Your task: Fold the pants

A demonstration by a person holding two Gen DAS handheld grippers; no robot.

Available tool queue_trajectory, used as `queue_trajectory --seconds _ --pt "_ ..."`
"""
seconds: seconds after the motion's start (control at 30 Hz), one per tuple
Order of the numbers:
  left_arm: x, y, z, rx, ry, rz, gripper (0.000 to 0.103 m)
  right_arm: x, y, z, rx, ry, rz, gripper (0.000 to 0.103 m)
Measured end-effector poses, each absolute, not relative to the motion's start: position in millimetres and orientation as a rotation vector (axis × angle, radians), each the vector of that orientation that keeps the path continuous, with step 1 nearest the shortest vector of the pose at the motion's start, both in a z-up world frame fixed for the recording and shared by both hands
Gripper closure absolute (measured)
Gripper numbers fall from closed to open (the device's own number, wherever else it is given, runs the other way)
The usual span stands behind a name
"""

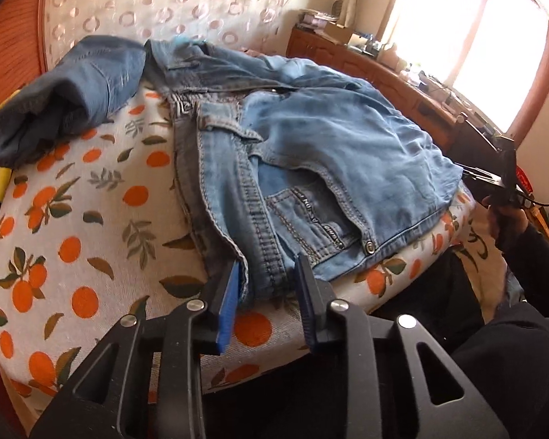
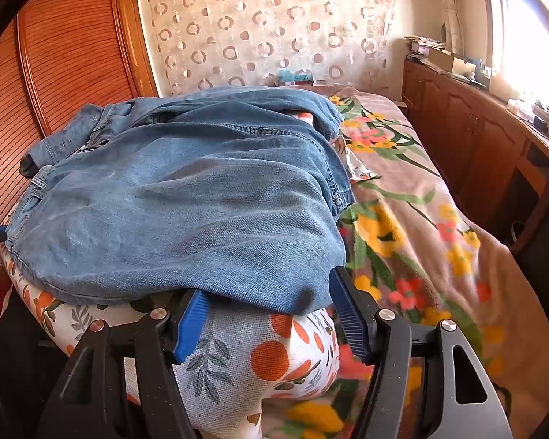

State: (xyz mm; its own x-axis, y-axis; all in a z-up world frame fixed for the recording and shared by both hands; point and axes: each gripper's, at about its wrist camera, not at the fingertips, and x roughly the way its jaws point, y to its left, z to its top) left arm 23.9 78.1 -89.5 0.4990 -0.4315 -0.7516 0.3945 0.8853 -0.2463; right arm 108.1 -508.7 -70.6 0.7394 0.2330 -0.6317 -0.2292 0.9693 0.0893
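Light blue denim pants (image 1: 311, 153) lie bunched on a cushion with an orange-fruit print cover (image 1: 73, 219). The waistband end with pocket and snap faces my left gripper (image 1: 269, 274), which is open with its blue pads either side of the waistband edge. In the right wrist view the pants (image 2: 186, 197) drape over the same cushion (image 2: 245, 358). My right gripper (image 2: 271, 292) is open, with its fingers at the near hem of the fabric. The right gripper also shows in the left wrist view (image 1: 501, 179), at the pants' far right edge.
A darker denim garment (image 1: 69, 91) lies at the cushion's far left. A floral blanket covers the bed (image 2: 421, 226) to the right. A wooden cabinet (image 2: 475, 135) with clutter runs under the window. A wooden wardrobe (image 2: 66, 55) stands left.
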Motion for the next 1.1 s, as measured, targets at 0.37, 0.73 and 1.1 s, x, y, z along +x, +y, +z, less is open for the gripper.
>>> queue_trajectory --seconds 0.37,0.73,1.1 --pt "13.0 67.0 -31.7 -0.021 0.761 -0.442 0.086 106.4 -510.0 -71.8 0.001 0.686 0.256 0.036" --pt "47.8 43.1 55.6 -0.014 0.565 -0.389 0.087 107.3 -512.9 -73.4 -0.012 0.672 0.250 0.028" --pt "77.1 24.3 109.6 0.003 0.457 -0.375 0.087 108.5 -529.0 -79.3 0.052 0.644 0.164 0.029"
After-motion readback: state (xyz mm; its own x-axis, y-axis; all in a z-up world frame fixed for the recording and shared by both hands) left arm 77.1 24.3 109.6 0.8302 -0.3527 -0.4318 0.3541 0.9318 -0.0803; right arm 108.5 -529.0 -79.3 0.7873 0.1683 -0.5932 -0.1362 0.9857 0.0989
